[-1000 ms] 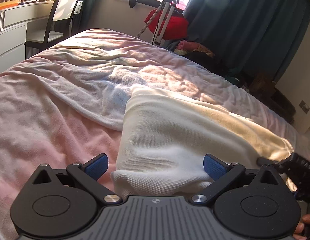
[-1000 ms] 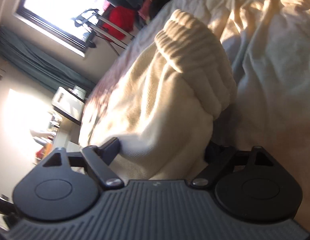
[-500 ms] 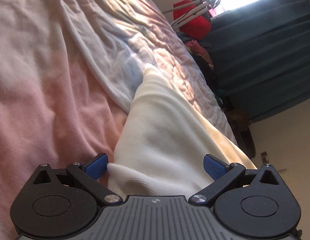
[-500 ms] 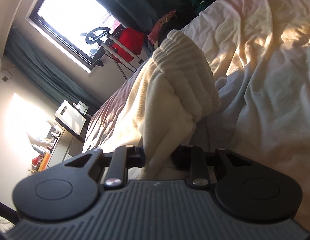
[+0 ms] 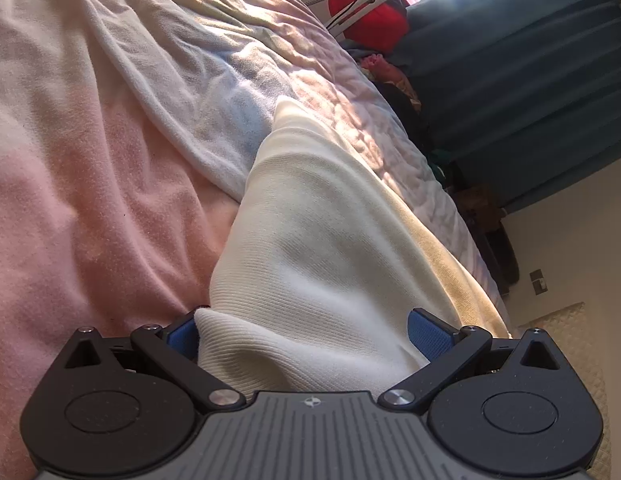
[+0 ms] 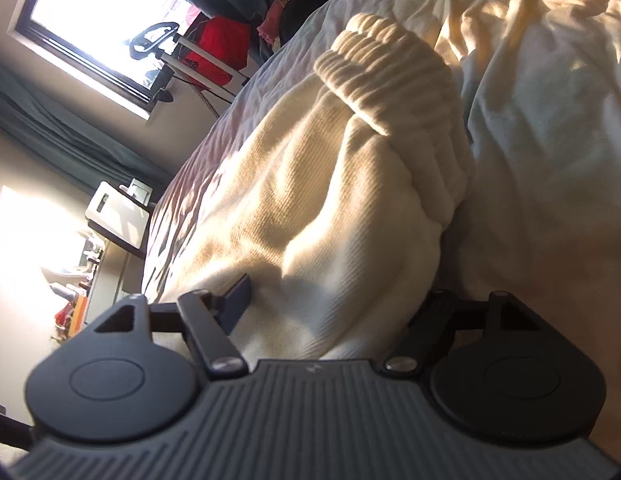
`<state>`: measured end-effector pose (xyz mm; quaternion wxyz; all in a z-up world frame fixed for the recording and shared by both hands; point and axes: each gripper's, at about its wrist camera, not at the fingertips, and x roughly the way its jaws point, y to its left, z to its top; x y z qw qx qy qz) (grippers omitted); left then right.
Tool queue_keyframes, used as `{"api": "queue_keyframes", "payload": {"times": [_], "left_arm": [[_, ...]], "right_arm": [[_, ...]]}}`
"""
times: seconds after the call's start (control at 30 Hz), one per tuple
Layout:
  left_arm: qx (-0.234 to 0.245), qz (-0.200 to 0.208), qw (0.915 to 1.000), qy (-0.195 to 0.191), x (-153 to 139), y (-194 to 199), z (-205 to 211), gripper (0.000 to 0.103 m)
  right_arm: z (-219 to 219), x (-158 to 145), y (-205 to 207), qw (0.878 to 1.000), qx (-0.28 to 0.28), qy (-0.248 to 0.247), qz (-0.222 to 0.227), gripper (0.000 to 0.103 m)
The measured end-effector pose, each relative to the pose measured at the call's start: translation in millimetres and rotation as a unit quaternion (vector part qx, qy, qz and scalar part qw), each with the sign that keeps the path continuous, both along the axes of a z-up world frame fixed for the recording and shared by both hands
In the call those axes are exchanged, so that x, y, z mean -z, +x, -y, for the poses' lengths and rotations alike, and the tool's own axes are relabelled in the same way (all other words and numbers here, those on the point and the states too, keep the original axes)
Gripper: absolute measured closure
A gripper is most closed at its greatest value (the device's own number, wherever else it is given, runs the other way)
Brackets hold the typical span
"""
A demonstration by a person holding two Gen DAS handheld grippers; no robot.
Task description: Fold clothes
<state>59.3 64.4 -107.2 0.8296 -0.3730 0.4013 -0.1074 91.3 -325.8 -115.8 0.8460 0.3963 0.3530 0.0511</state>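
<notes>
A cream knitted garment [image 5: 318, 248] lies on the bed, running away from me. My left gripper [image 5: 306, 334] is open, its blue pads [image 5: 428, 336] on either side of the garment's near edge, which bulges between them. In the right wrist view the same garment [image 6: 310, 216] shows with its ribbed cuff [image 6: 394, 80] bunched at the far end. My right gripper [image 6: 334, 304] is open, with a thick fold of the garment lying between its fingers [image 6: 238, 296].
The bed carries a pink blanket [image 5: 90, 184] and a pale quilt [image 5: 238, 64]. A red bag [image 5: 370, 20] and dark curtains [image 5: 530, 80] stand past the bed. A chair [image 6: 118, 212] and a cluttered desk [image 6: 74, 304] lie by the window.
My right gripper was shut on the garment half a second ago and has now opened. My left gripper has tilted and stayed open around the near edge.
</notes>
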Motion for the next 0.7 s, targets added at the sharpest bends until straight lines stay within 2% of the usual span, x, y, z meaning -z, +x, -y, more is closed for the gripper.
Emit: {"api": "queue_keyframes", "payload": {"times": [0.07, 0.13, 0.17, 0.3, 0.37, 0.4, 0.5, 0.6, 0.7], "left_arm": [[-0.001, 0.002, 1.0, 0.004, 0.1, -0.1, 0.7, 0.001], [-0.005, 0.005, 0.9999, 0.007, 0.1, -0.7, 0.4, 0.007], [-0.008, 0.006, 0.9999, 0.009, 0.0, -1.2, 0.2, 0.01], [-0.022, 0.009, 0.9995, 0.02, -1.4, -5.1, -3.5, 0.033], [-0.025, 0.018, 0.9994, 0.017, -3.5, -7.1, -6.2, 0.043], [-0.026, 0.023, 0.9993, 0.014, -5.9, -8.1, -8.0, 0.052], [-0.024, 0.048, 0.9985, 0.003, -20.5, -13.9, -11.0, 0.062], [-0.017, 0.08, 0.9967, 0.005, -44.5, -17.9, -7.9, 0.065], [-0.012, 0.096, 0.9952, -0.012, -67.5, -18.5, -2.0, 0.066]], "right_arm": [[-6.2, -1.2, 2.3, 1.0, -0.005, -0.02, 0.001, 0.026], [-8.0, -2.8, 0.8, 1.0, -0.005, -0.027, 0.006, 0.029], [-8.0, -4.1, -0.7, 1.0, -0.004, -0.029, 0.009, 0.036], [-8.4, -14.3, -10.2, 0.999, 0.001, -0.037, 0.031, 0.062], [-9.3, -21.3, -15.7, 0.998, 0.003, -0.04, 0.047, 0.068], [-9.6, -25.7, -18.7, 0.998, 0.004, -0.039, 0.057, 0.071], [-9.3, -40.1, -27.3, 0.996, 0.004, -0.033, 0.083, 0.076], [-0.8, -56.9, -34.9, 0.994, 0.008, -0.023, 0.105, 0.077], [10.3, -74.5, -42.2, 0.992, 0.014, -0.012, 0.127, 0.078]]}}
